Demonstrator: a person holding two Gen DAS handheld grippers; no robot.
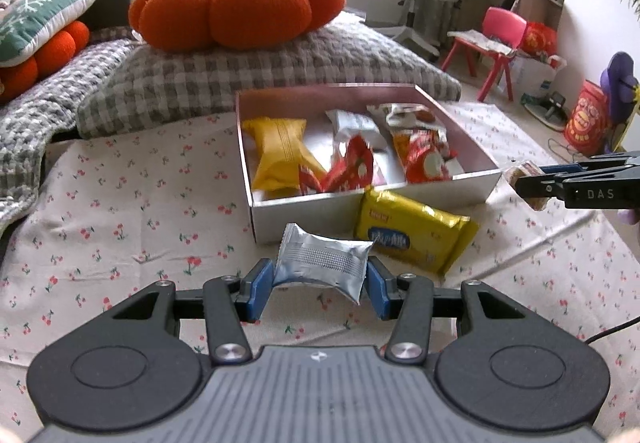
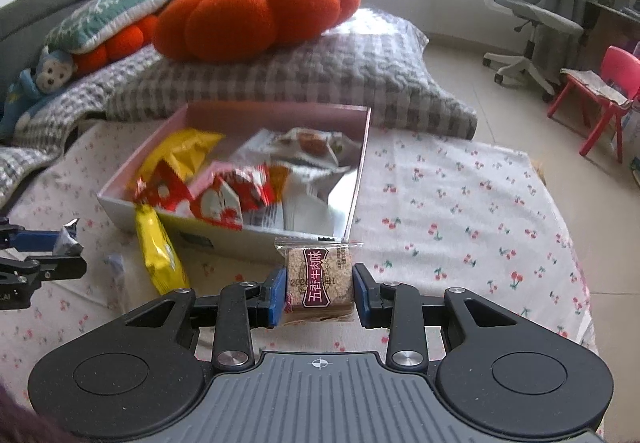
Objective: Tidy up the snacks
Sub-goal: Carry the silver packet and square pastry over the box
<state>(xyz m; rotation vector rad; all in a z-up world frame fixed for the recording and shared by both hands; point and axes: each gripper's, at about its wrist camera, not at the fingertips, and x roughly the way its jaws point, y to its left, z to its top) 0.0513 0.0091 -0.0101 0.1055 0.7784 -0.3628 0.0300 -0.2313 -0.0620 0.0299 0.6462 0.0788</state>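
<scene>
Left hand-held gripper (image 1: pixel 320 285) pinches a light, crinkly silver packet (image 1: pixel 323 264) at mid-body; right hand-held gripper (image 2: pixel 320 291) clamps a stiff, crumbly sesame bar (image 2: pixel 319 283) by its sides.

A box (image 1: pixel 372 199) sits on the cloth (image 1: pixel 120 227), holding several snack packets (image 1: pixel 280 159), before a pillow (image 1: pixel 248 83) that bears a pumpkin cushion (image 1: pixel 240 7). One packet (image 1: pixel 412 239) leans against the box's near wall.

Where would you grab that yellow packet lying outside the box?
I'd take the yellow packet across its short width near the middle, coming from above. It lies flat on the cloth with one end against the box, so its long side edges look free for the fingers.
</scene>
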